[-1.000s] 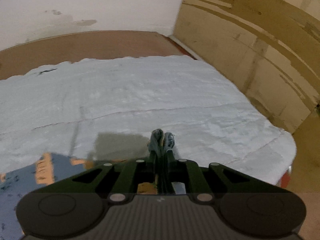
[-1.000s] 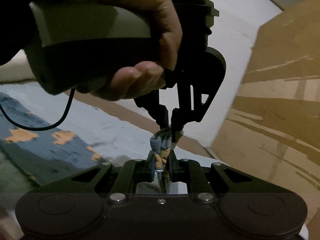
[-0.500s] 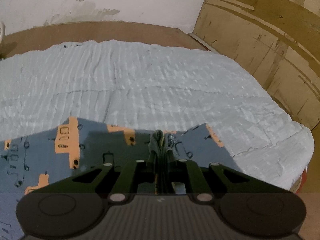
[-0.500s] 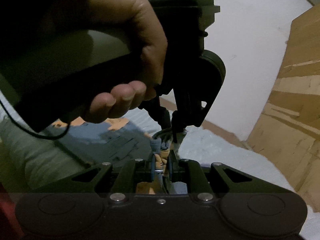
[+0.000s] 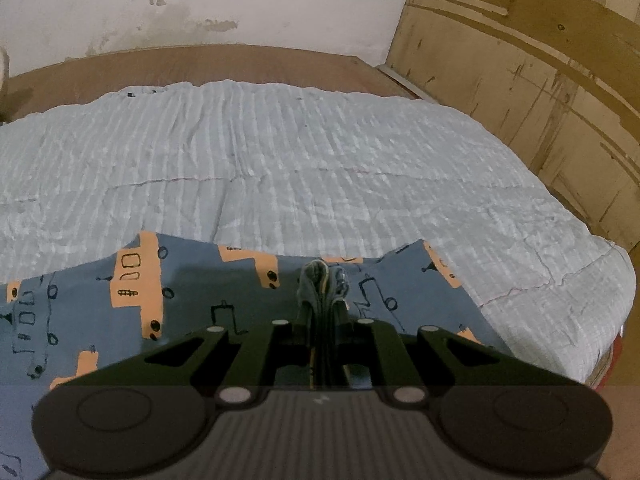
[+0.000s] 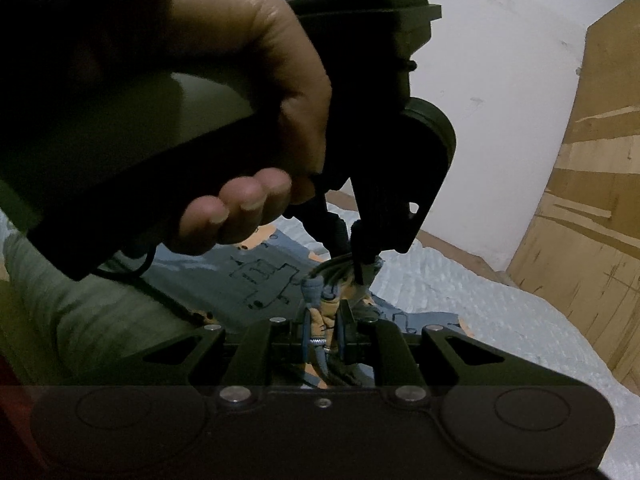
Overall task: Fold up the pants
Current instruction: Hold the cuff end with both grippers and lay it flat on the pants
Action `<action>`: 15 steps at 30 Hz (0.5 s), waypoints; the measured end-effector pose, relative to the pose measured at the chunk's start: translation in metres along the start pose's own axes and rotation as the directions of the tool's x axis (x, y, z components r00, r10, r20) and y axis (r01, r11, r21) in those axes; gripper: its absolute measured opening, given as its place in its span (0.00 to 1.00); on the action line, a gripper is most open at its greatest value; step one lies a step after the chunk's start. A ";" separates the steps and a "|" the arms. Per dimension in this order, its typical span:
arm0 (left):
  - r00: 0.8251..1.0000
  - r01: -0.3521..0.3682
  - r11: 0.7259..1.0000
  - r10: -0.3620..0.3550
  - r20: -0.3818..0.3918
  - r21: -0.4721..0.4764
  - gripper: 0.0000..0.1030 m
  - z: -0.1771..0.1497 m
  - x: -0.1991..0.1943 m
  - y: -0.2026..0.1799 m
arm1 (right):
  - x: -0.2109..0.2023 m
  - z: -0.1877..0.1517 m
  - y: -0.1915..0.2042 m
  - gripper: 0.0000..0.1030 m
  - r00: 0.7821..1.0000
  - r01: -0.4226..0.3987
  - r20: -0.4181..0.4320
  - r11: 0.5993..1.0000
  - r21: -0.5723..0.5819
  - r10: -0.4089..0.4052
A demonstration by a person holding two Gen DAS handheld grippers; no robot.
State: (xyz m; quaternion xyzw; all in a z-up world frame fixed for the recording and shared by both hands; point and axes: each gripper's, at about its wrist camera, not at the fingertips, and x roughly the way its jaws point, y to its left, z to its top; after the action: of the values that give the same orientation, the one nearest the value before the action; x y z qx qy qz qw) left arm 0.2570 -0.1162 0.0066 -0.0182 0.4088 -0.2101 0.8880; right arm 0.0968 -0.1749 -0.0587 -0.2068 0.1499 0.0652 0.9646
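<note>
Both grippers pinch bunched cloth of the pants: left gripper, right gripper. The pants lie on the bed just below them, stretching away to the left gripper's left.

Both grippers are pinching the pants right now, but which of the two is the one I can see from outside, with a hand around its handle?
The left gripper: the right wrist view shows it from outside, a hand around its handle, clamped on the pants. The right gripper shows only its own fingers.

Blue-grey pants printed with orange vehicles lie spread on a pale quilt, one bunched edge lifted upright.
</note>
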 end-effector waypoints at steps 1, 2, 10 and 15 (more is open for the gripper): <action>1.000 -0.004 1.000 0.004 0.003 -0.002 0.10 0.001 -0.002 -0.001 | -0.001 0.001 -0.001 0.12 1.000 0.004 0.003 1.000 0.002 -0.004; 1.000 -0.007 1.000 0.007 0.006 -0.006 0.10 0.002 -0.004 -0.001 | -0.001 0.001 -0.001 0.12 1.000 0.007 0.005 1.000 0.001 -0.007; 0.999 -0.054 0.998 0.054 0.001 -0.016 0.10 0.033 -0.034 -0.006 | -0.005 0.022 -0.014 0.12 0.999 -0.045 0.032 0.995 0.088 0.042; 0.991 -0.135 0.991 0.135 0.010 0.020 0.10 0.047 -0.062 0.005 | -0.009 0.048 -0.018 0.12 0.991 -0.117 0.082 0.984 0.137 0.106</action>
State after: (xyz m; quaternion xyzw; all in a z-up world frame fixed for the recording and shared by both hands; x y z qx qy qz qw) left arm 0.2579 -0.0942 0.0812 0.0179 0.4029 -0.1535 0.9021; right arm 0.1039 -0.1722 -0.0074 -0.1265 0.1293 0.1159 0.9766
